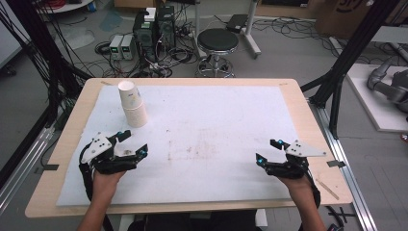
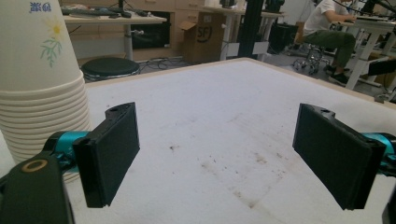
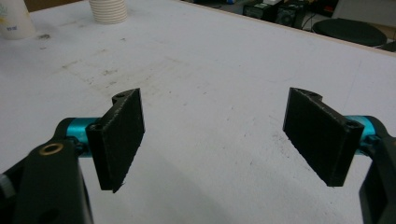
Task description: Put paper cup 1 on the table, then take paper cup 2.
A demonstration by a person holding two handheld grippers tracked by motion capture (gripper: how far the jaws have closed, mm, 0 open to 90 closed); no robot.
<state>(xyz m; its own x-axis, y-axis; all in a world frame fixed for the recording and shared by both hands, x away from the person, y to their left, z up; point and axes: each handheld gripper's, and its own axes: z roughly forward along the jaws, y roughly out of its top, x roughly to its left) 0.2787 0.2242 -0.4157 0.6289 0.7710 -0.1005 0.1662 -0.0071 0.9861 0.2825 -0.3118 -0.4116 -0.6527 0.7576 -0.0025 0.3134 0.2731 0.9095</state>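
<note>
A stack of white paper cups stands on the white mat at the far left; its top cup carries a flower print. My left gripper lies just in front of the stack and is open, with nothing between its pads. In the left gripper view the stack rises close at the left, beside the left pad, and bare mat lies between the jaws of the gripper. My right gripper rests open at the mat's right side. In the right gripper view that gripper holds nothing, and the cup stack is far off.
The wooden table borders the mat on all sides, and the mat's middle has brown stains. A white printed cup-like thing sits at the upper left corner of the right gripper view. Beyond the table are a black stool and computer boxes with cables.
</note>
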